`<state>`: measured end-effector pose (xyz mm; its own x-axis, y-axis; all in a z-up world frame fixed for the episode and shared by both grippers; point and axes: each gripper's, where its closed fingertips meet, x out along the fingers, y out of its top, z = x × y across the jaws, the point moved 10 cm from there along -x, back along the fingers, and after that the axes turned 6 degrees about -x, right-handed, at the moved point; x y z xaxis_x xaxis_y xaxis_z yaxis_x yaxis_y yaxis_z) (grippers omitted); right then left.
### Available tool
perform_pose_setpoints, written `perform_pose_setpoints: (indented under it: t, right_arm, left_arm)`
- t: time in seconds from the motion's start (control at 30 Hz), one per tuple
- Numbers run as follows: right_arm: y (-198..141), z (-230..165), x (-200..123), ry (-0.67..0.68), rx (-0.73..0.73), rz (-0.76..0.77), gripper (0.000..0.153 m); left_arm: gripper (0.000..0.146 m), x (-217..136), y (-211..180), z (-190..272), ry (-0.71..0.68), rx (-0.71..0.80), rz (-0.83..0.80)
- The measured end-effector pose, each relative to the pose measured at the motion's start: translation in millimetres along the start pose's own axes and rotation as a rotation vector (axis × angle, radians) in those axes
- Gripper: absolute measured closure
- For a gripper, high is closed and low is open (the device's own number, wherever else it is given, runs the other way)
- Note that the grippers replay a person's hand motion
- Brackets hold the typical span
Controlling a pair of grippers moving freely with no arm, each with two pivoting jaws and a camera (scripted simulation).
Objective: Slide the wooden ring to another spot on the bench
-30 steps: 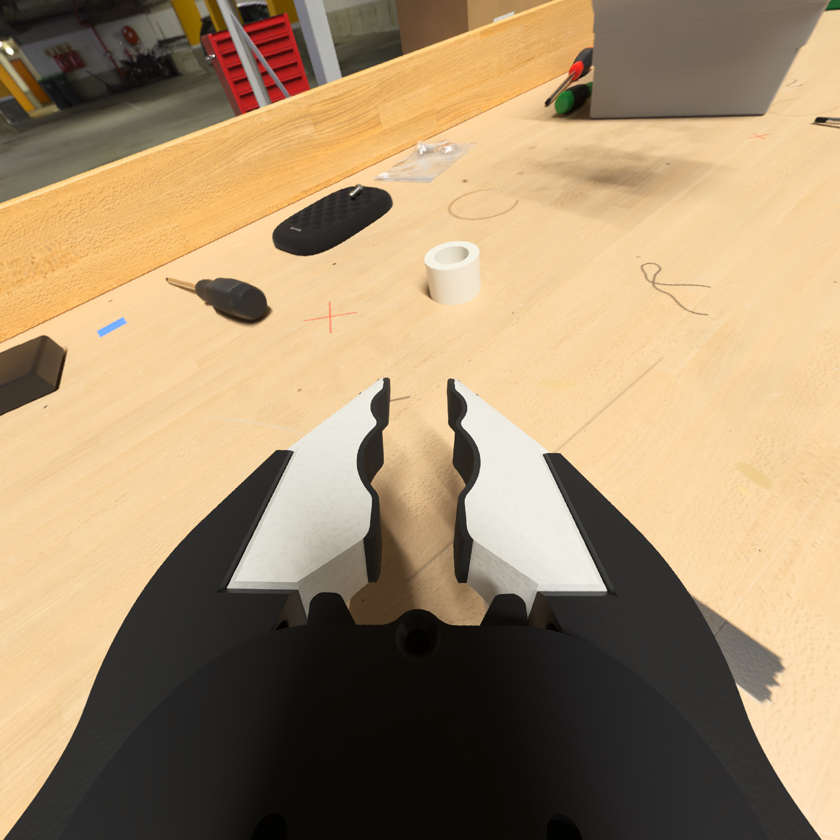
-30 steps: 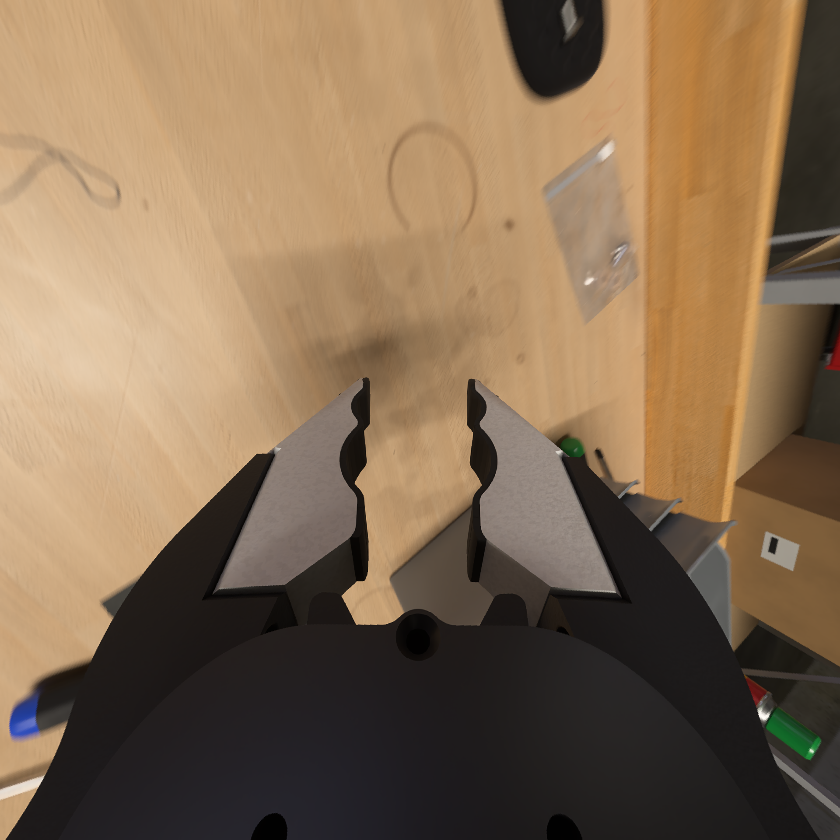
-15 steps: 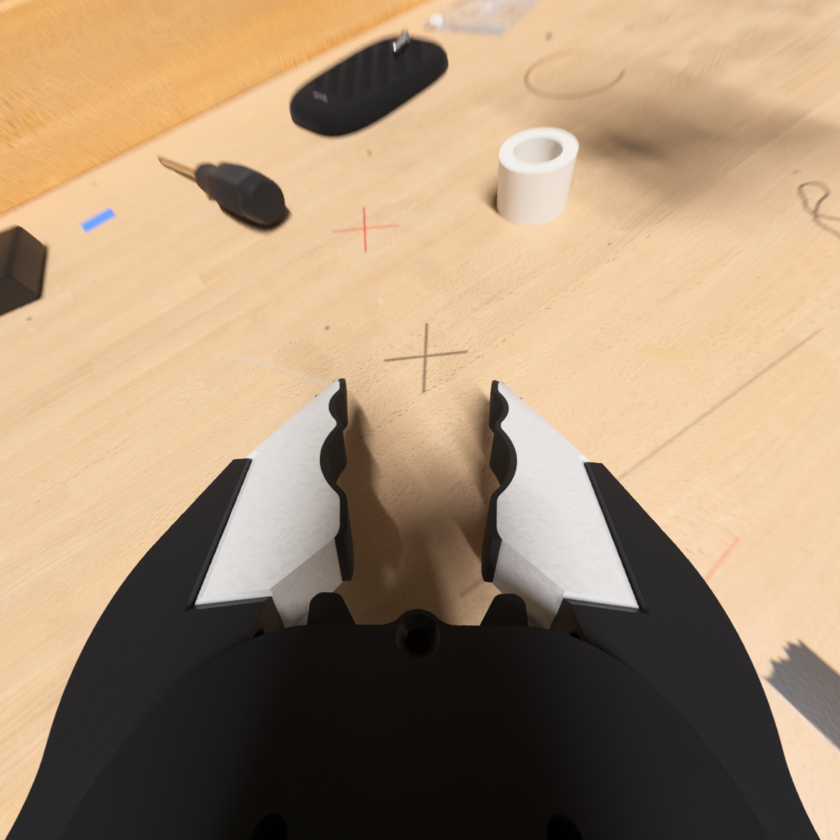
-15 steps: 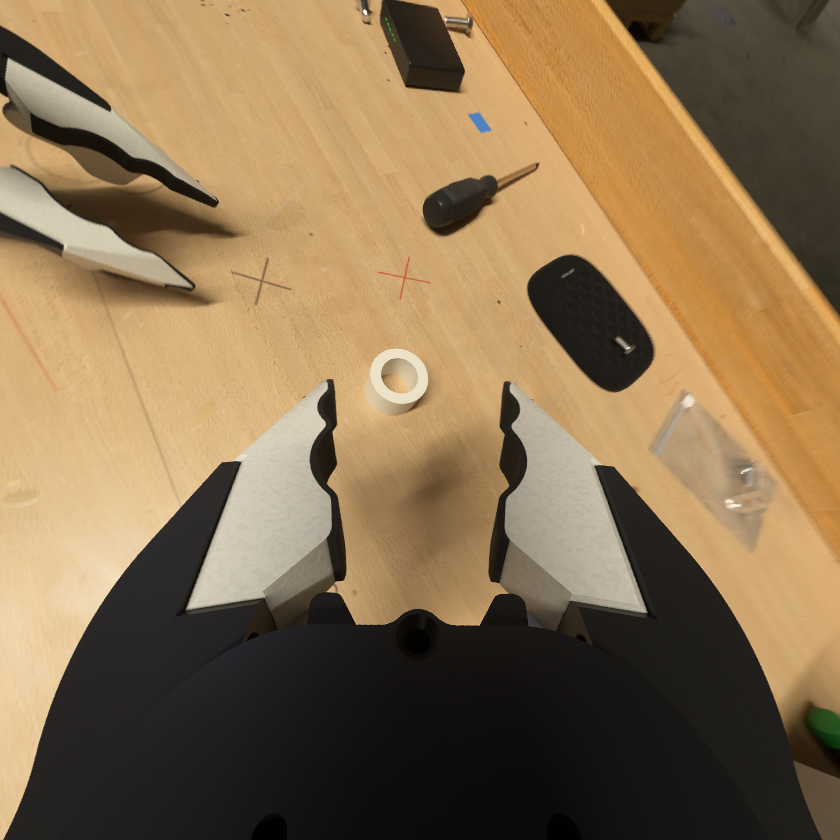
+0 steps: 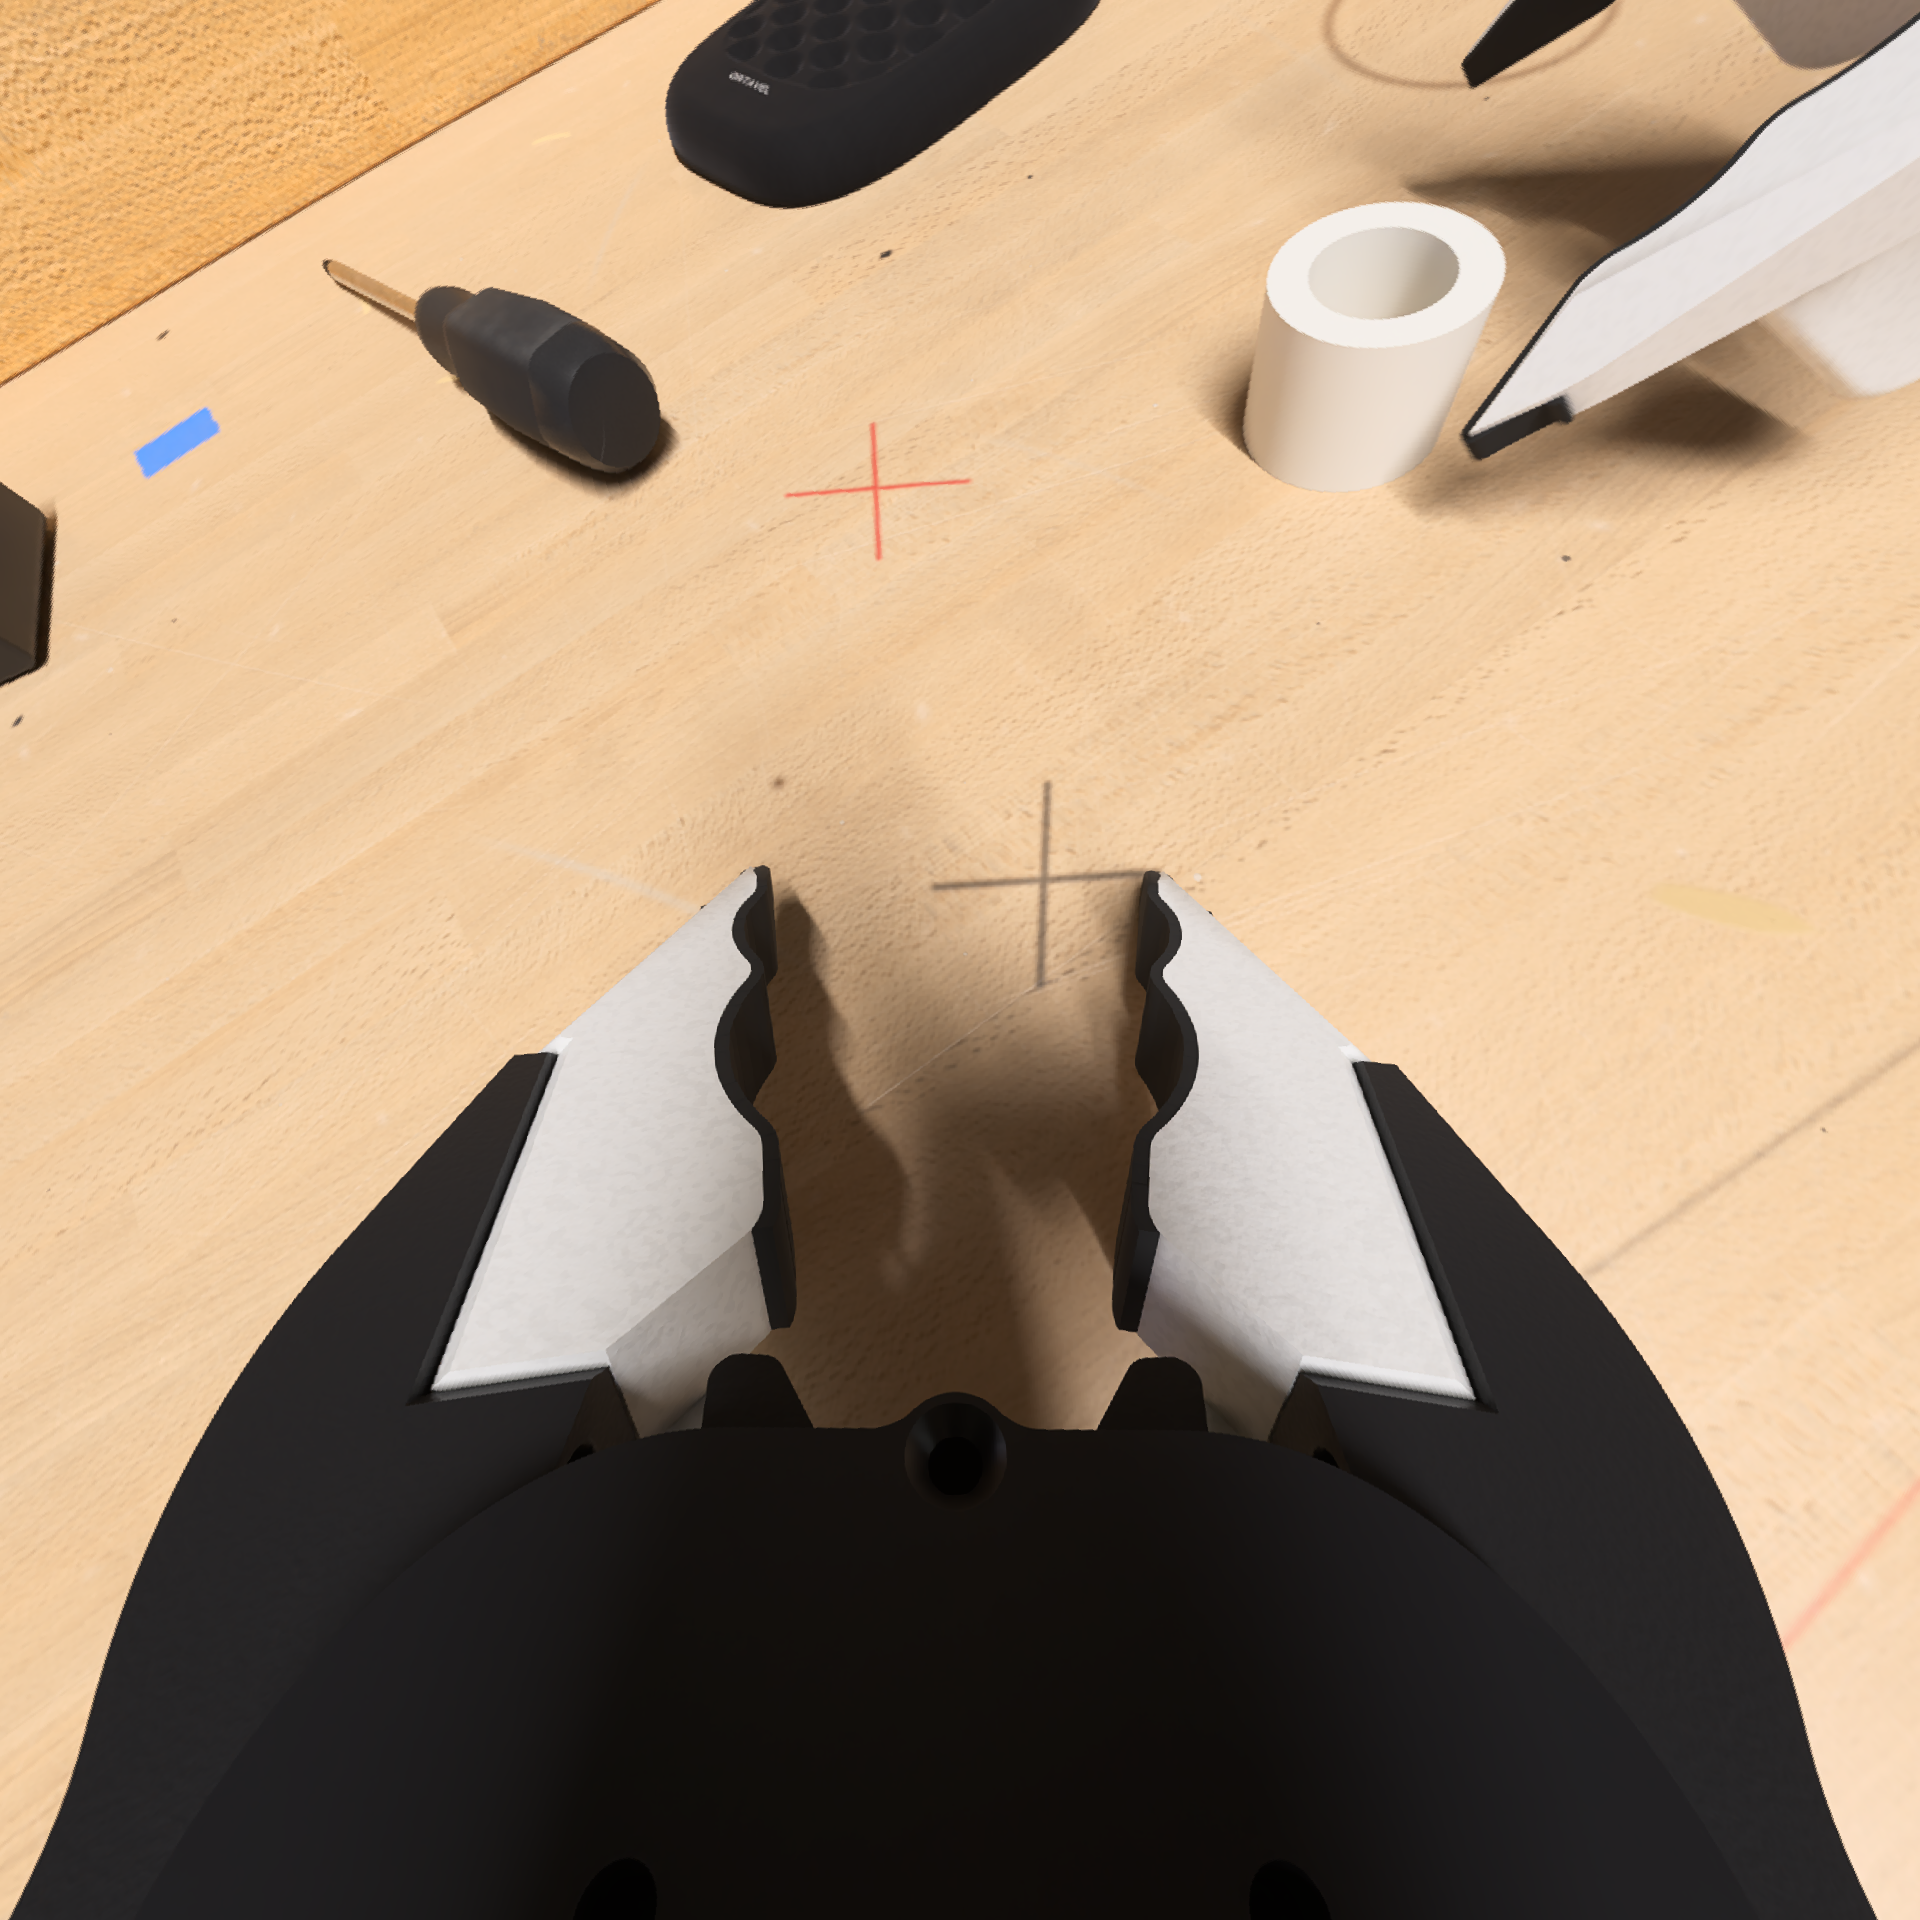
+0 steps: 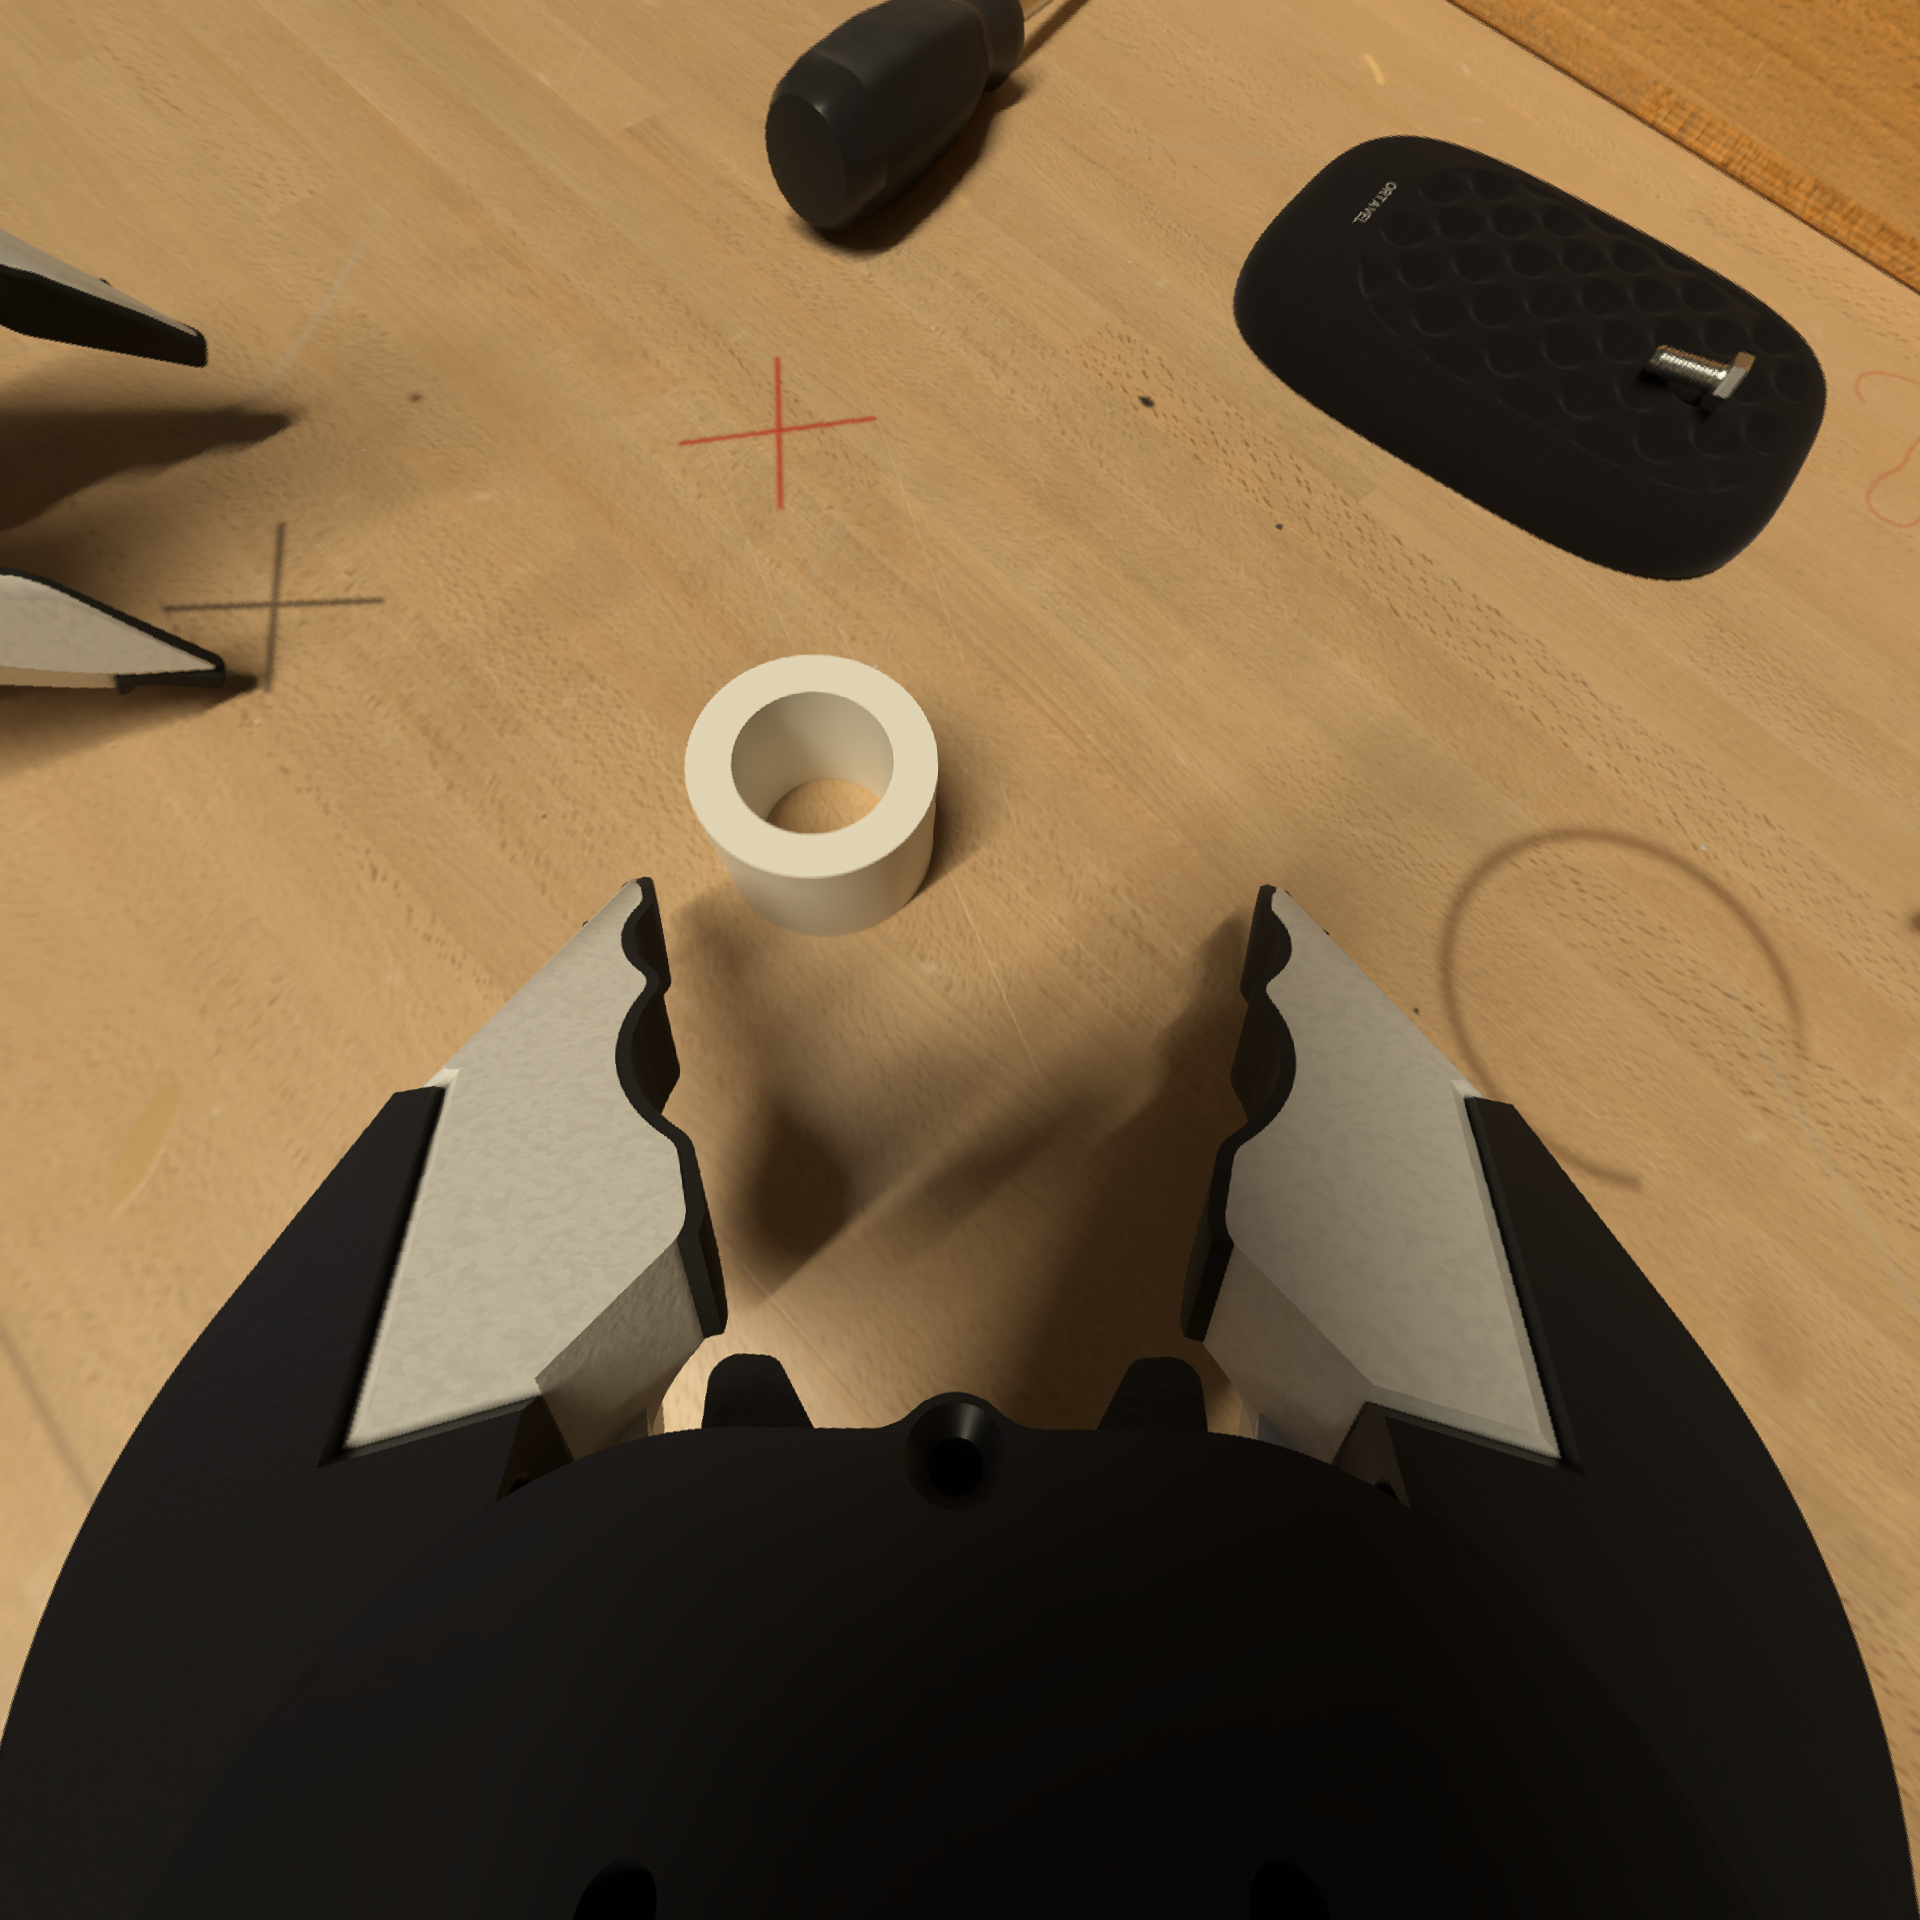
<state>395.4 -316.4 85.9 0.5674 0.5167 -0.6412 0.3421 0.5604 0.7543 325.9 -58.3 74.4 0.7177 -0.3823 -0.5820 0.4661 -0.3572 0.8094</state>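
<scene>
The ring (image 6: 810,795) is a pale cream short tube standing upright on the wooden bench (image 6: 1091,727). My right gripper (image 6: 951,894) is open and empty, low over the bench, its fingertips just short of the ring and apart from it. The ring also shows in the left wrist view (image 5: 1371,343) at the upper right, with the right gripper's fingers (image 5: 1704,301) close beside it. My left gripper (image 5: 954,878) is open and empty, low over a grey cross mark (image 5: 1044,883), well short of the ring.
A red cross mark (image 6: 779,431) lies beyond the ring. A black-handled screwdriver (image 6: 883,104) and a black oval mat (image 6: 1527,353) with a bolt (image 6: 1699,374) lie farther off. A raised wooden rail (image 5: 208,135) runs along the back. A blue tape scrap (image 5: 177,442) lies at left.
My right gripper swung round, opened wider and came down close behind the ring. My left gripper opened, tilted down and moved forward over the grey cross. The ring has not moved.
</scene>
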Motion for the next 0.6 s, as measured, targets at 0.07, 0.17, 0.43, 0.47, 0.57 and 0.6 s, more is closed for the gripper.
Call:
perform_pose_setpoints:
  t: [0.07,0.17,0.43,0.47,0.57,0.6]
  right_arm:
    - [1,-3,8,-0.007,-0.003,-0.002,0.047]
    - [4,-8,15,-0.013,0.009,0.013,0.058]
    - [10,-29,19,-0.052,0.038,0.054,0.097]
    - [11,-32,19,-0.051,0.034,0.061,0.104]
    - [15,-44,23,-0.024,0.012,0.070,0.103]
    - [17,-48,24,-0.007,0.004,0.075,0.103]
  left_arm:
    - [0.076,3,2,-1,0.003,0.000,-0.007]
    - [0.076,7,4,-1,-0.004,0.001,-0.014]
    - [0.082,12,7,-15,0.062,-0.047,-0.013]
    - [0.082,13,7,-19,0.068,-0.060,-0.016]
    - [0.084,14,7,-28,0.107,-0.088,-0.021]
    - [0.084,15,7,-30,0.112,-0.097,-0.024]
